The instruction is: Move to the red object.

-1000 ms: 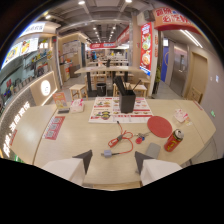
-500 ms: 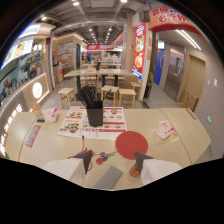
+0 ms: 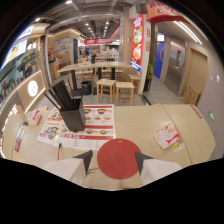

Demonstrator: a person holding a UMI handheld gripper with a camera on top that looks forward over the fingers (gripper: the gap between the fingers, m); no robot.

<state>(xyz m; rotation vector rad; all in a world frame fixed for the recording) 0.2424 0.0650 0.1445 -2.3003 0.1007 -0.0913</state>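
Red round mat (image 3: 119, 158): flat on the table (image 3: 145, 120), low centre of frame, directly between and just ahead of the fingertips; no long axis. Gripper (image 3: 114, 159): fingers spread apart, one at each side of the disc, holding nothing; contact cannot be told. Chopstick holder (image 3: 73, 117): beyond, upper left of the mat.

red round mat (image 3: 119, 158), flat, between open tongs (image 3: 113, 161)

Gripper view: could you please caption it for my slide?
Open gripper fingers flank a red round mat on the table.
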